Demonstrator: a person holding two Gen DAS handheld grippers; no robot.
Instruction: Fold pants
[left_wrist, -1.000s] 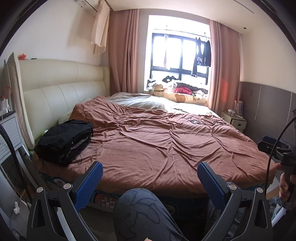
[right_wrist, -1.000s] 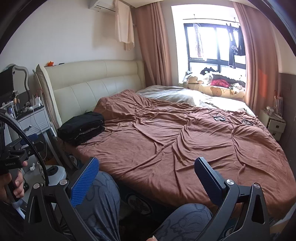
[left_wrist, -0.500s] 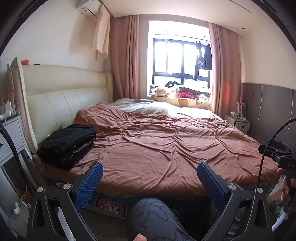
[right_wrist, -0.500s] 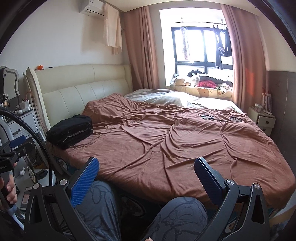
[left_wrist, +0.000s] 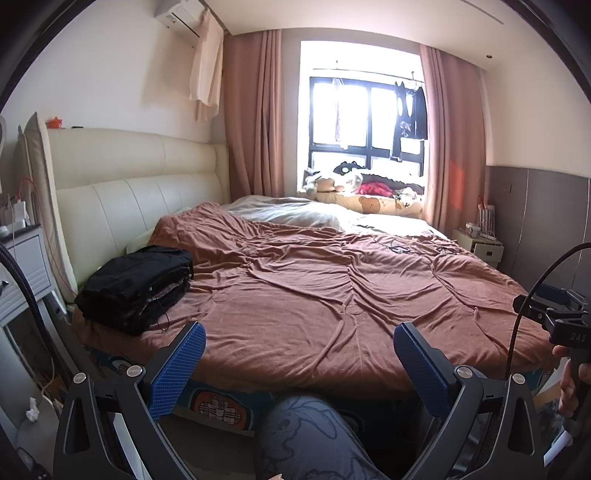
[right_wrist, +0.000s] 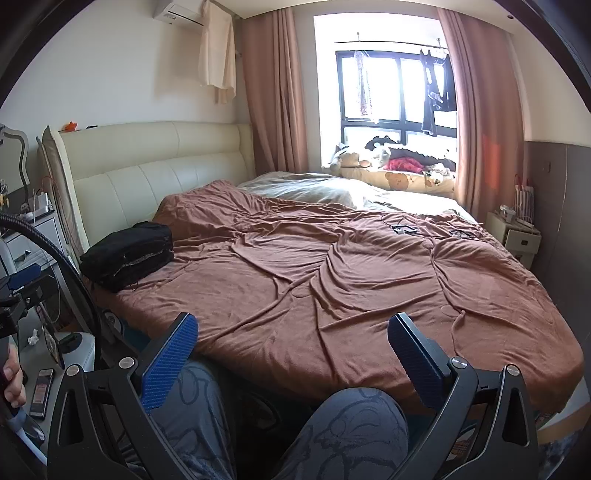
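A stack of folded dark pants (left_wrist: 136, 286) lies on the near left corner of the bed, next to the headboard; it also shows in the right wrist view (right_wrist: 127, 254). My left gripper (left_wrist: 299, 354) is open and empty, held off the bed's near edge. My right gripper (right_wrist: 291, 347) is open and empty too, also short of the bed's edge. Both are well away from the pants. The other gripper's body shows at the right edge of the left wrist view (left_wrist: 561, 321).
A rumpled brown cover (left_wrist: 332, 295) spreads over the bed. A cream headboard (left_wrist: 129, 192) stands at the left, a nightstand (right_wrist: 37, 236) beside it. A small cabinet (left_wrist: 480, 245) stands at the far right. The person's knees (right_wrist: 351, 428) are below the grippers.
Both grippers have tilted up and drawn back a little from the bed, so more of the wall and window shows. Both jaws stay open. The pants have not moved.
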